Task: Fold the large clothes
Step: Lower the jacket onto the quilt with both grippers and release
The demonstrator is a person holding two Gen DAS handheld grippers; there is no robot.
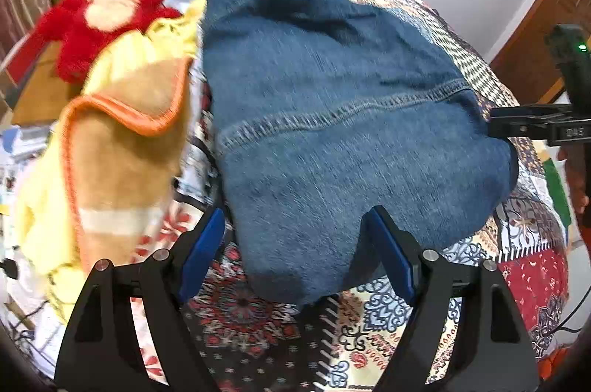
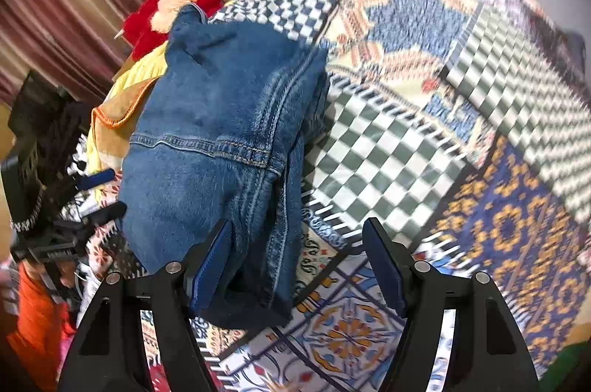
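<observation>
Between the parted, empty jaws of the left gripper (image 1: 295, 255), the near end of the folded jeans (image 1: 332, 119) is seen on the patterned bedspread (image 1: 524, 266), long axis running away; the right gripper (image 2: 297, 262), likewise released, straddles their right edge.

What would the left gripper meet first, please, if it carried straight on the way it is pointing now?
Most likely the folded jeans: the left gripper points down at their near edge with its jaws open, though depth is hard to judge.
</observation>
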